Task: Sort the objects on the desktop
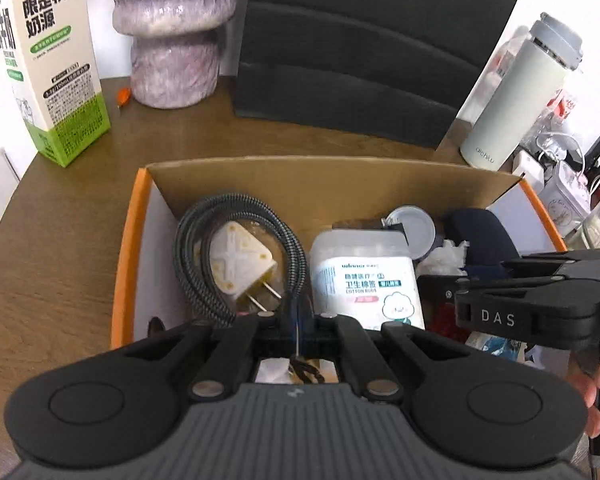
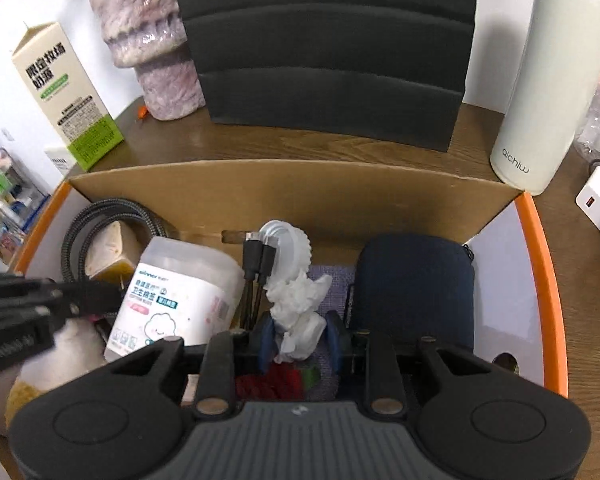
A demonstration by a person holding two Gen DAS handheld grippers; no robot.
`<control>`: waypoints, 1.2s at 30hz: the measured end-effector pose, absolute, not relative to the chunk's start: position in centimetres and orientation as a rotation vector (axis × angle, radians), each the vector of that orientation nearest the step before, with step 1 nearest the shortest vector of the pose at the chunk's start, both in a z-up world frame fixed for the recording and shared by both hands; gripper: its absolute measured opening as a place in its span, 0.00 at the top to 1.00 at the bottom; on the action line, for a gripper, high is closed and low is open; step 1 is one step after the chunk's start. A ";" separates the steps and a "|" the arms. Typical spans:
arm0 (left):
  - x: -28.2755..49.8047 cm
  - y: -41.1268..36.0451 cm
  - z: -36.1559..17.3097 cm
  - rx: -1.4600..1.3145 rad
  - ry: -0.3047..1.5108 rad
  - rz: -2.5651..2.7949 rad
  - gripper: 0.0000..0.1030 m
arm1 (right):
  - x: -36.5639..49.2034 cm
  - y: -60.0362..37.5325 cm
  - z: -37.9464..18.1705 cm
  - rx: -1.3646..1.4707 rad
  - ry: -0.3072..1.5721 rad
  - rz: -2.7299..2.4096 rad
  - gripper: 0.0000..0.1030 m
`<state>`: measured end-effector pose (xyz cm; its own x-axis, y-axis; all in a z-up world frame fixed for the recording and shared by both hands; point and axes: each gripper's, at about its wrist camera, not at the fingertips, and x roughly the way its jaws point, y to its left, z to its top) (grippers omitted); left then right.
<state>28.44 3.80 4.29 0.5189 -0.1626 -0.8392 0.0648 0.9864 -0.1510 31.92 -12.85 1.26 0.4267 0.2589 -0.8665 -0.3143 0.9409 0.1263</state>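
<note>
The left gripper [image 1: 298, 320] is pointing steeply down into the cardboard box [image 1: 300, 178], its jaws pressed together on a thin dark braided cable [image 1: 188, 240] that is coiling around a white plug adapter [image 1: 240, 264] in the box's left part. Just right of it, a cotton swab tub [image 1: 364, 276] is lying on its side. The right gripper [image 2: 298, 338] is also tilting down into the box, its blue-padded jaws standing narrowly apart around a crumpled white tissue [image 2: 296, 316]; whether the pads are pressing on it is unclear. Behind the tissue, a white coiled cable [image 2: 284, 240] is sitting at the far wall, and a dark blue pouch [image 2: 414, 280] is filling the box's right part. On the wooden desk [image 1: 60, 240] beyond, a milk carton [image 1: 56, 60], a marbled vase [image 1: 172, 32], a black file rack [image 1: 360, 48] and a pale thermos [image 2: 548, 80] are standing from left to right.
</note>
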 end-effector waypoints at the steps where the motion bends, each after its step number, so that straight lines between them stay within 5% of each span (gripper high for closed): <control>1: 28.5 3.7 4.4 -0.108 1.031 -0.127 0.98 | 31.7 -12.7 1.4 -0.072 1.071 0.351 0.69; 6: 27.3 3.1 5.8 -0.099 1.024 -0.096 0.97 | 30.1 -13.6 3.3 -0.078 1.031 0.351 0.68; 8: 26.5 3.1 6.8 -0.106 1.003 -0.074 0.85 | 29.5 -14.1 4.4 -0.072 1.014 0.349 0.66; 10: 25.4 3.4 7.8 -0.130 0.962 -0.047 0.32 | 28.8 -14.7 5.5 -0.059 0.989 0.338 0.55; 14: 23.0 2.9 9.7 -0.097 0.891 -0.029 0.24 | 26.8 -16.0 7.5 -0.048 0.937 0.316 0.36; 17: 21.3 2.4 10.7 -0.099 0.856 -0.017 0.01 | 25.0 -17.1 8.9 -0.004 0.888 0.291 0.08; 22: 18.5 1.1 12.0 -0.014 0.801 -0.027 0.00 | 22.7 -17.9 10.1 0.015 0.872 0.283 0.00; 36: 12.6 0.2 13.0 -0.023 0.721 -0.007 0.00 | 15.8 -19.0 11.1 -0.051 0.771 0.283 0.00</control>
